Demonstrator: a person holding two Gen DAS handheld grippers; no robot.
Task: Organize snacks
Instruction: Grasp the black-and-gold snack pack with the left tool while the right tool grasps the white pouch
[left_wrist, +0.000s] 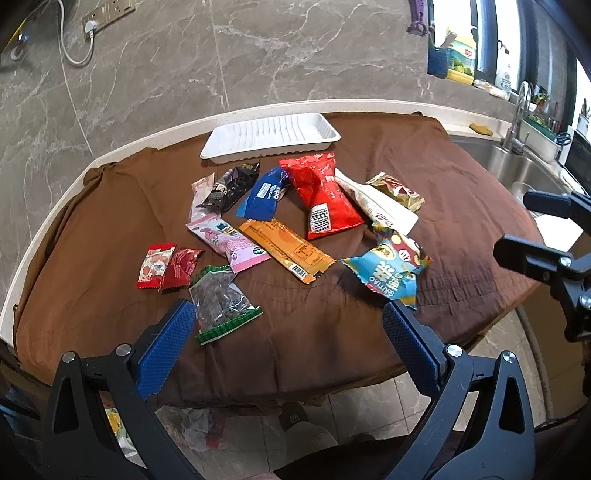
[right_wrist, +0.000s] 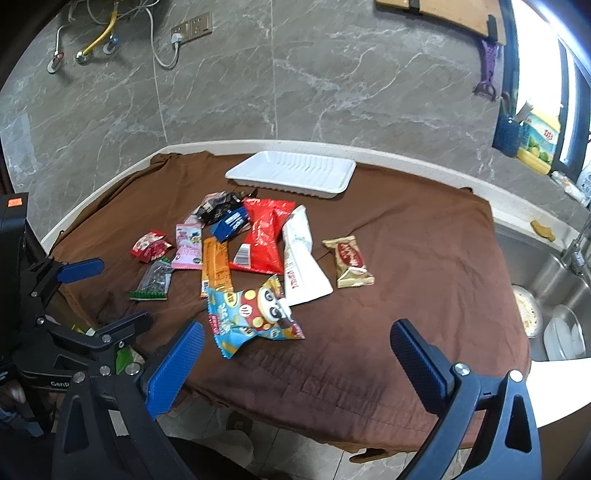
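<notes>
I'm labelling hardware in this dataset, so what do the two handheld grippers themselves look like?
Both match: the left gripper and right gripper have black, angular plastic frames with triangular cut-outs and silver screw heads at the joints. Each finger carries a blue pad with a fine dotted grip texture. Seen from the right wrist, the left unit's body shows an orange sticker and partial white lettering.

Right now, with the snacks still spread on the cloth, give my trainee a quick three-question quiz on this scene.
1. True or false: the white tray already holds a snack.
2. Which packet lies nearest the right gripper? A) light blue cartoon packet B) gold wafer packet C) large red bag
3. Fill in: both the right gripper and the left gripper are ____.

Key: 1 false; 2 A; 3 open.
</notes>
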